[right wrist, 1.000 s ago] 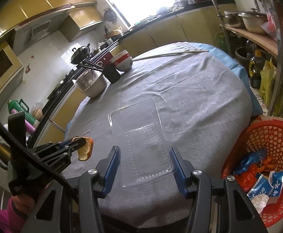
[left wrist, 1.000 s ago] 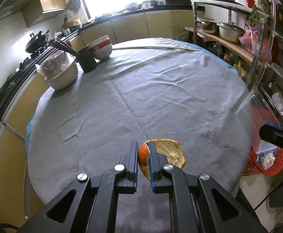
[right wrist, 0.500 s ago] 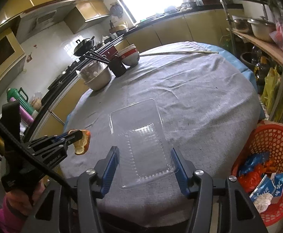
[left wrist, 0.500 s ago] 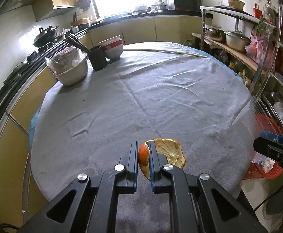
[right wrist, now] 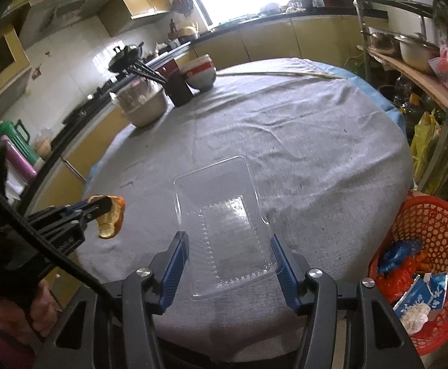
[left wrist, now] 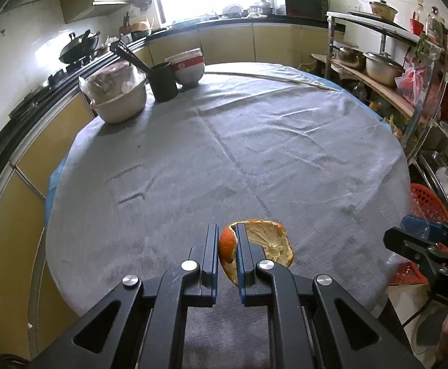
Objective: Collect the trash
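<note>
My left gripper (left wrist: pixel 226 240) is shut on an orange peel (left wrist: pixel 267 244) and holds it above the near edge of the round grey-clothed table (left wrist: pixel 224 153). The peel (right wrist: pixel 111 220) and left gripper also show at the left of the right wrist view. My right gripper (right wrist: pixel 228 256) is shut on a clear plastic tray (right wrist: pixel 224 224), its fingers pressing the tray's two long sides, above the table's near edge. A red trash basket (right wrist: pixel 433 246) with wrappers inside stands on the floor to the right, below the table.
At the table's far left stand a covered bowl (left wrist: pixel 116 98), a black cup with chopsticks (left wrist: pixel 162 81) and stacked bowls (left wrist: pixel 188 69). A long stick (right wrist: pixel 282 74) lies at the far edge. A metal shelf rack with pots (left wrist: pixel 377 64) stands on the right.
Both grippers have risen and drawn back a little with their loads; the table looks farther and the view has turned slightly. Both grips are unchanged.
</note>
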A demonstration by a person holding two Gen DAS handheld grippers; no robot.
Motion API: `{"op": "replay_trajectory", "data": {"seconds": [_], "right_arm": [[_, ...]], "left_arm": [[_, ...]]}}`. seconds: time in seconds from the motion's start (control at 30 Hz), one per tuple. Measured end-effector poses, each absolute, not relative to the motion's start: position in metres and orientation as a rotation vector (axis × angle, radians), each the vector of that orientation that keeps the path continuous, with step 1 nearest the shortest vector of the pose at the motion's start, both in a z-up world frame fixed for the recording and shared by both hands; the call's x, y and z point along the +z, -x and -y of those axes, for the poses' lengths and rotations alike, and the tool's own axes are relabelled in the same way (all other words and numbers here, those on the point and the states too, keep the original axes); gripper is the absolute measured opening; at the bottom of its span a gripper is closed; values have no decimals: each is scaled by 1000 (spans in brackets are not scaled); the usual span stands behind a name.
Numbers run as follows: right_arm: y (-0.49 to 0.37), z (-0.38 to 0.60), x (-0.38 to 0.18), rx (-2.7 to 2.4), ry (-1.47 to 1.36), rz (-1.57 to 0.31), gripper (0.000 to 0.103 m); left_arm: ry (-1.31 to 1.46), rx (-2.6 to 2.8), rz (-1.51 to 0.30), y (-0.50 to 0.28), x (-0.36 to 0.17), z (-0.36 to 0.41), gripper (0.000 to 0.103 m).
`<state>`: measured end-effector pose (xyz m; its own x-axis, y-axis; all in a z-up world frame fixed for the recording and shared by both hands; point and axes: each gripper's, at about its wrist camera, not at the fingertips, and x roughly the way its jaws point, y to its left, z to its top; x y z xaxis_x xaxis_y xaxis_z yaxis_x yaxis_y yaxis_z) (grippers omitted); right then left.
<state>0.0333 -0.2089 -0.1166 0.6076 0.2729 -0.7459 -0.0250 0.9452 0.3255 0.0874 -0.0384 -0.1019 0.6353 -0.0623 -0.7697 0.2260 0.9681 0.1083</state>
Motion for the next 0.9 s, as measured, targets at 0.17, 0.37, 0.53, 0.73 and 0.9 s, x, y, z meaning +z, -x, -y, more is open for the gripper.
{"op": "replay_trajectory", "data": {"seconds": [0.17, 0.37, 0.53, 0.73, 0.9], "right_arm": [[-48, 205, -144, 145, -283, -974, 58], [-60, 199, -165, 130, -279, -1011, 62], [-61, 198, -165, 127, -285, -1020, 64], [-59, 199, -166, 144, -299, -1042, 64], [-51, 201, -161, 156, -302, -1030, 64]], "left_arm": [[-169, -164, -919, -99, -128, 26, 11], [-63, -221, -1054, -114, -170, 7, 11], [-10, -260, -1077, -116, -179, -4, 15], [2, -293, -1037, -108, -167, -11, 59], [-8, -331, -1051, -101, -165, -7, 65]]}}
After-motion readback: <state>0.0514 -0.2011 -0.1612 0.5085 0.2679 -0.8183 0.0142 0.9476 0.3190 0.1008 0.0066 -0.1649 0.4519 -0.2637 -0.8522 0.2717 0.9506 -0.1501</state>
